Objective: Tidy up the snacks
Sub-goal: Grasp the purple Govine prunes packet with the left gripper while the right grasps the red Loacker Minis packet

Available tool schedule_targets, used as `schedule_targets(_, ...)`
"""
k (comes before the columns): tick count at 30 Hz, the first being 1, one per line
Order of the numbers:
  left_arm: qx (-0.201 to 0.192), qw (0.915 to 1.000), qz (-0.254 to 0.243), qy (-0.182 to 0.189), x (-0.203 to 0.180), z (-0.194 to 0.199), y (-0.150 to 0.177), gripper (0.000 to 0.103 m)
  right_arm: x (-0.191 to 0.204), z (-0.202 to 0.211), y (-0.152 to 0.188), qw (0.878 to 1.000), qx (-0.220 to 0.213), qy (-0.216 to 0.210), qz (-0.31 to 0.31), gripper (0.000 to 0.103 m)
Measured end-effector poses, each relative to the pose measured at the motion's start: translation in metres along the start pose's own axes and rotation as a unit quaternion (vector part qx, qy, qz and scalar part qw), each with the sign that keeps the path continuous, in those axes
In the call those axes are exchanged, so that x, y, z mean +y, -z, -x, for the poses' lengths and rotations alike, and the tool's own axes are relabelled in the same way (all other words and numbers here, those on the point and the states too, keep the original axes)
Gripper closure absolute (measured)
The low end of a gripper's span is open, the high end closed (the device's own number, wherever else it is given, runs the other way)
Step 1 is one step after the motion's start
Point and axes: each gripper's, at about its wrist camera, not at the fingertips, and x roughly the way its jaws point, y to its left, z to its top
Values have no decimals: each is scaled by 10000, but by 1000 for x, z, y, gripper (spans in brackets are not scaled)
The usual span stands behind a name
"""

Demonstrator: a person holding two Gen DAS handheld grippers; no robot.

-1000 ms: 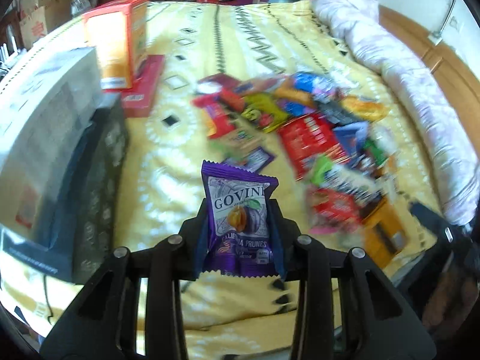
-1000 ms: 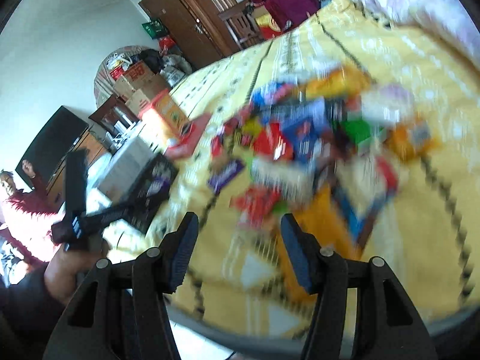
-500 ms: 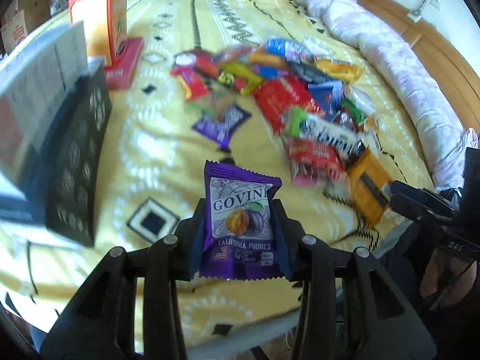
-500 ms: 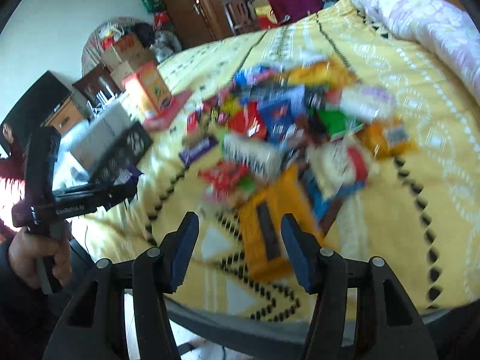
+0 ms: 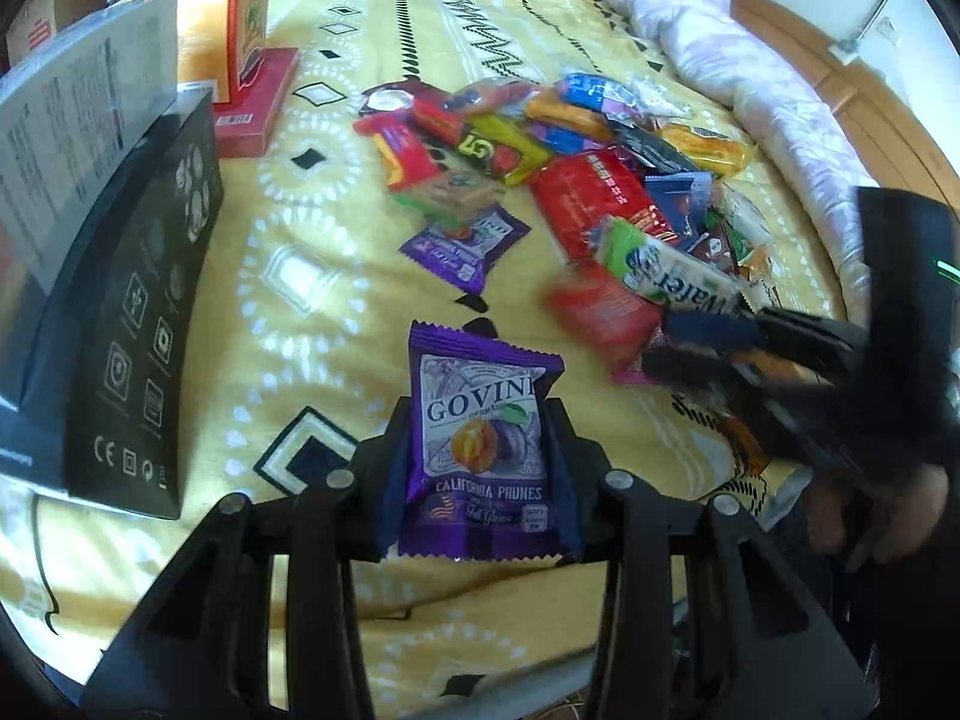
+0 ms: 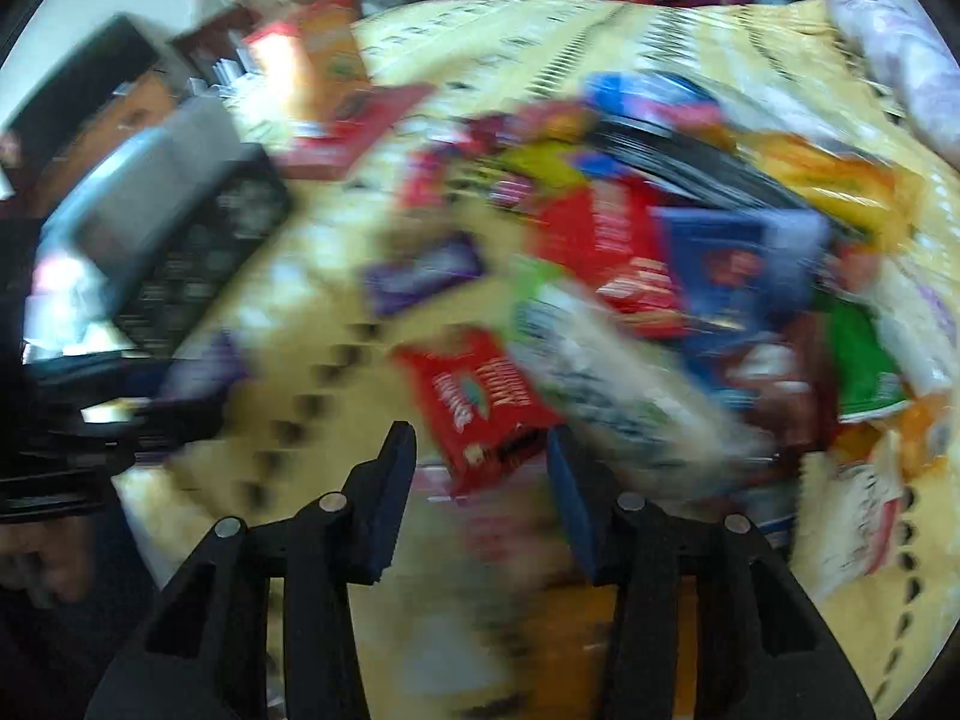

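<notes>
Two grippers divide the work: the left gripper (image 5: 480,468) clamps an upright purple foil prune packet (image 5: 482,450) above the yellow patterned bedspread (image 5: 312,276), while the right gripper (image 6: 480,468), fingers apart, nears the red snack packet (image 6: 480,402), likely for picking.

Purple prune packet (image 5: 483,450) upright, clamped in left hand-held gripper (image 5: 480,456); snack pile (image 5: 576,180) on bedspread.

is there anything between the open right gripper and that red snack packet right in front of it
Nothing visible does. The open right gripper points straight at the red rectangular snack packet, whose near end lies between the fingertips. A green-and-white wafer pack overlaps its right side, though blur hides detail.
</notes>
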Motion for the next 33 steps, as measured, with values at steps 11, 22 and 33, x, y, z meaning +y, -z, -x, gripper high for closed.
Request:
schedule_targets(11,48,9999,130,1,17,-4,4,59,13,-9,-11,9992,-22,371,174,42)
schedule_targets(22,-90,9998,157,128,21,12,-4,59,20,-30,-17,9965,14,748,381,60)
schedule_targets(33,-1295,9913,-147,184,24,114,-35,60,56,62,-60,9902,-1265,572,165,60)
